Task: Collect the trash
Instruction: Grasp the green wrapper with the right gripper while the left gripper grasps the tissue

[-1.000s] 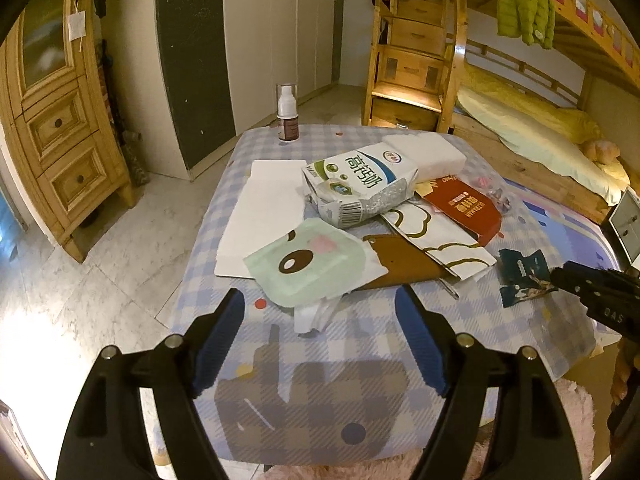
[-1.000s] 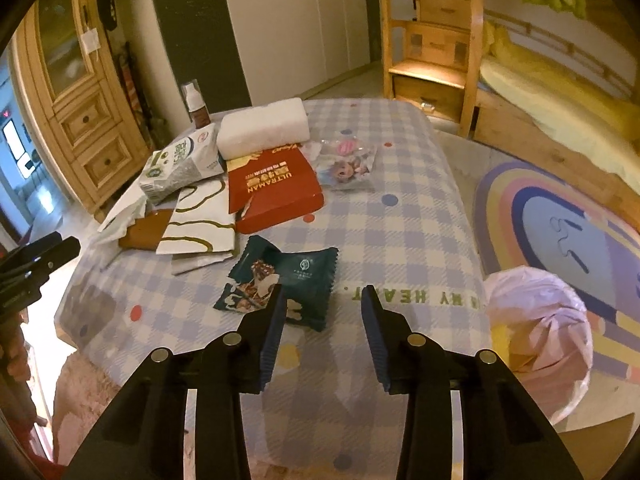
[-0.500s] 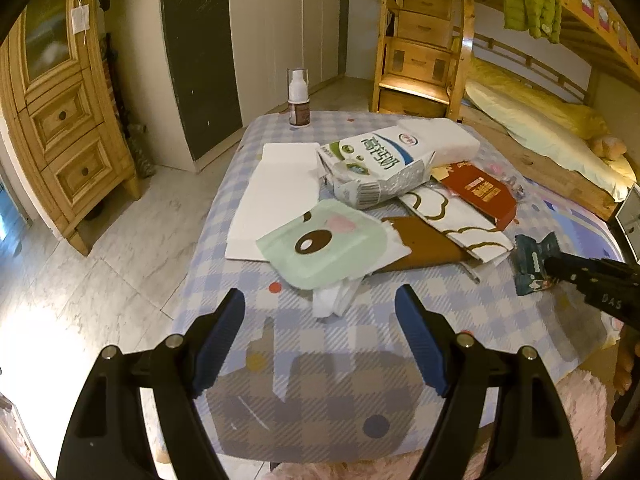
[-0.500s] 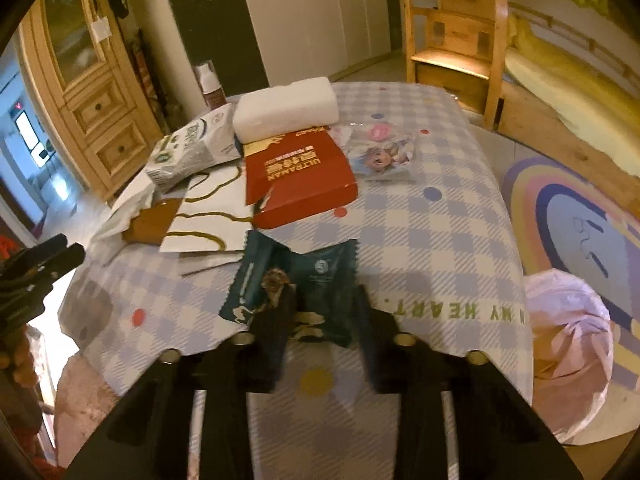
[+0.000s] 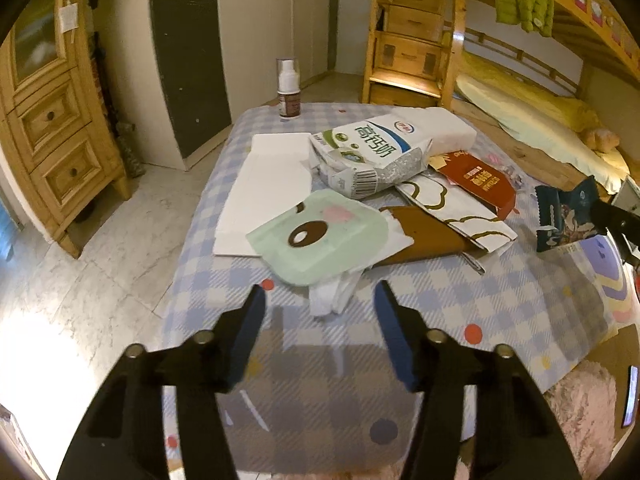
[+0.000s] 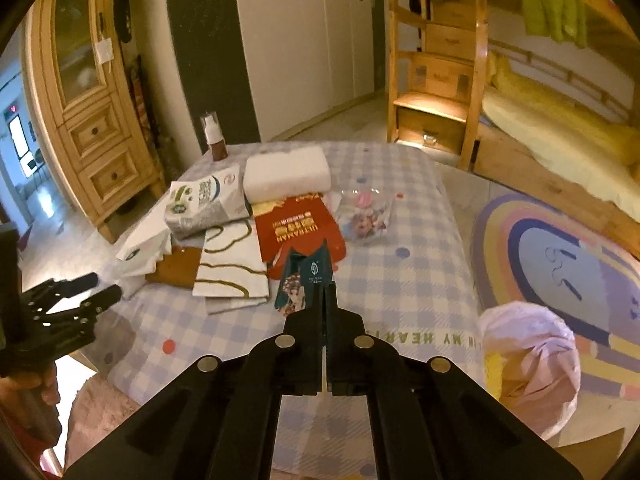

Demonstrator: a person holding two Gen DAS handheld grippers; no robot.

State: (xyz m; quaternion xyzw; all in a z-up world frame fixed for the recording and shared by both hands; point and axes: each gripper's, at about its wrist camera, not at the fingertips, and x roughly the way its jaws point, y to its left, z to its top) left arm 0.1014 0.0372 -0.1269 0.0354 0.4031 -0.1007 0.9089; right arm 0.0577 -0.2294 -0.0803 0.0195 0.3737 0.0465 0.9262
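The right gripper (image 6: 325, 300) points down at a slant over the checked table (image 6: 420, 292), its black jaws pressed together on a dark green snack wrapper (image 6: 306, 280), which is lifted clear of the table. To its left, the left gripper (image 5: 320, 304) also tilts down toward the table's near edge, its blue-padded fingers (image 5: 250, 320) standing partly apart after just narrowing, with nothing gripped between them. A hand (image 6: 30, 390) wrapped around the left gripper's handle shows at the table's near corner.
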